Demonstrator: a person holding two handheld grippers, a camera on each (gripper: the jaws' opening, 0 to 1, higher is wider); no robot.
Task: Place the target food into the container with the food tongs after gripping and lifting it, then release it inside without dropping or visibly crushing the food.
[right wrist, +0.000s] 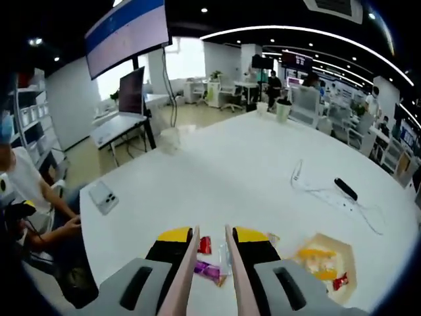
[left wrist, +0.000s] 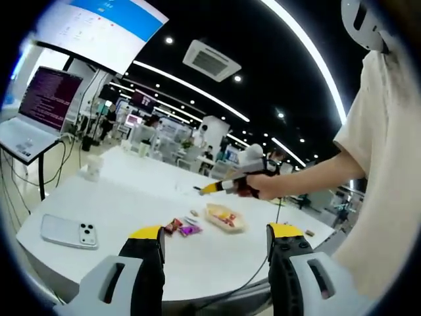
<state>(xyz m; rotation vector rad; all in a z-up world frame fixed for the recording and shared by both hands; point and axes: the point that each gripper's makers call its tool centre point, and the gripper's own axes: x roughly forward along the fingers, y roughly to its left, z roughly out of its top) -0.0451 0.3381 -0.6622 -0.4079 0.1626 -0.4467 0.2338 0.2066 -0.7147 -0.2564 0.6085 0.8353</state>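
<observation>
While right hand-held gripper [right wrist: 212, 245] hovers above tabletop [right wrist: 230, 171], jaws narrow on pink tongs [right wrist: 187, 276], wrapped snacks [right wrist: 209, 270] lie beneath, beside container [right wrist: 325, 263]. Judged: lining up pick. Left hand-held gripper [left wrist: 215, 240] wide, holding nothing, clear.

Laptop [left wrist: 36, 108] screen text too small to read, tongs [right wrist: 209, 276] tips cut off by edge
</observation>
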